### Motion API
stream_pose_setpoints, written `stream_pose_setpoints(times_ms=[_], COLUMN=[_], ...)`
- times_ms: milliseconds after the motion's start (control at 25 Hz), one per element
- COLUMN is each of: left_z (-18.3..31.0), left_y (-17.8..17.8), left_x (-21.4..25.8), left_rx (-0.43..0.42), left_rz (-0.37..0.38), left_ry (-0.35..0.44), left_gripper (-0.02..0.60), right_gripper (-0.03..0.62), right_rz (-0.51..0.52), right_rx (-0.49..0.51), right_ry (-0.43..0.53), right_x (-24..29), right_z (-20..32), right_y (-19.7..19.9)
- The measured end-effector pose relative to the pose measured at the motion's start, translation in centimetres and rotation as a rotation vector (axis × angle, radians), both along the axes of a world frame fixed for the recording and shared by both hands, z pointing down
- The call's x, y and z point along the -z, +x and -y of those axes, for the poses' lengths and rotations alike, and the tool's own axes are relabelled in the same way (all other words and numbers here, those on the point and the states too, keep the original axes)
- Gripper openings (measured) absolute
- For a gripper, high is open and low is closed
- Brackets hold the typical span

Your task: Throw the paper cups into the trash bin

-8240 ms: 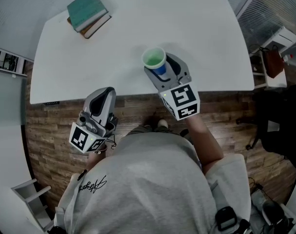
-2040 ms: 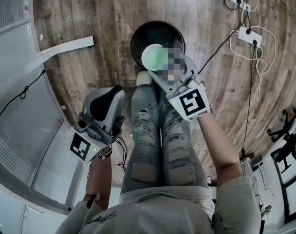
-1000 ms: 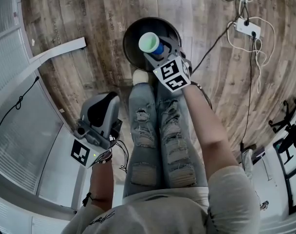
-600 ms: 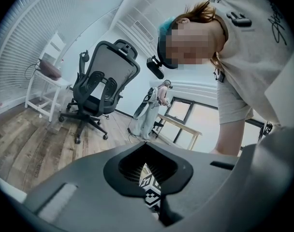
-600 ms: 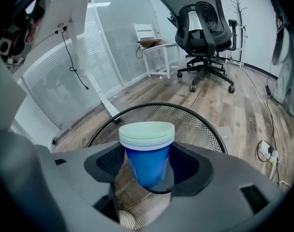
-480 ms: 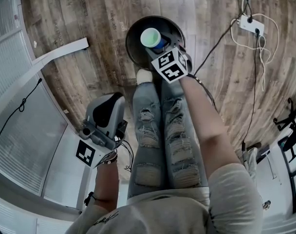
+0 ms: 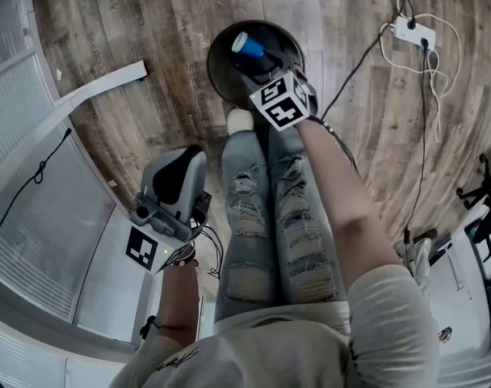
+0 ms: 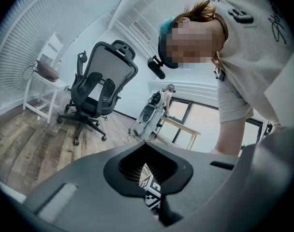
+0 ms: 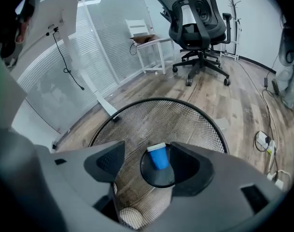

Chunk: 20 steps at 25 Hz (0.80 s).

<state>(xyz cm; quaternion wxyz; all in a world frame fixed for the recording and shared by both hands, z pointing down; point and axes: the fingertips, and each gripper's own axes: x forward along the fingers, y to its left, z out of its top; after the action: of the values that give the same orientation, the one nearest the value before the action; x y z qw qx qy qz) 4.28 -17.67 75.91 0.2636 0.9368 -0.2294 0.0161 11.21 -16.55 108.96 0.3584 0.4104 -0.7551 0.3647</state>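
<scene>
Right gripper view: cup (image 9: 158, 156) inside bin (image 9: 195, 124), beyond parted R gripper (image 9: 149, 167).

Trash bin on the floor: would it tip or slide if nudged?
The trash bin is see-through wire mesh, so probably light and stiff. Only a blue paper cup shows inside, so a nudge would likely slide it on the smooth wood floor.

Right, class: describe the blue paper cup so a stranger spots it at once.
Start at the round black wire-mesh trash bin on the wooden plank floor, beyond the person's white shoe. Inside it, beneath the open right gripper, is the blue paper cup, the only blue thing there.
</scene>
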Motion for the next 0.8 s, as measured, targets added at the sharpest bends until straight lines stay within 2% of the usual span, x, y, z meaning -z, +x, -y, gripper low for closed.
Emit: stream_pose_setpoints(times_ms=[240,400,640,800], left_z=[-0.1,0.7,1.2,0.8], left_y=[-0.1,0.4,0.6,0.9], left_x=[1.6,4.5,8.6,11.5], left_rx=[-0.014,-0.010,-0.016,-0.020], left_rz=[0.021,0.009,0.020,0.021], left_ry=[0.031,0.059,0.093,0.105], left_gripper=[0.003,0.003,0.003,0.003], right_gripper=[0.288,0.288,0.288,0.288], right_rz=[0.031,0.056,0.146,0.167], right_rx=[-0.009,-0.023,-0.066,-0.084], right_ry=[0.080,0.158,0.265,0.310], right_x=[5.0,9.9,18.2,22.8], right_z=[0.8,2.2,4.2,4.1], right_y=[0.8,1.1,1.1,1.1])
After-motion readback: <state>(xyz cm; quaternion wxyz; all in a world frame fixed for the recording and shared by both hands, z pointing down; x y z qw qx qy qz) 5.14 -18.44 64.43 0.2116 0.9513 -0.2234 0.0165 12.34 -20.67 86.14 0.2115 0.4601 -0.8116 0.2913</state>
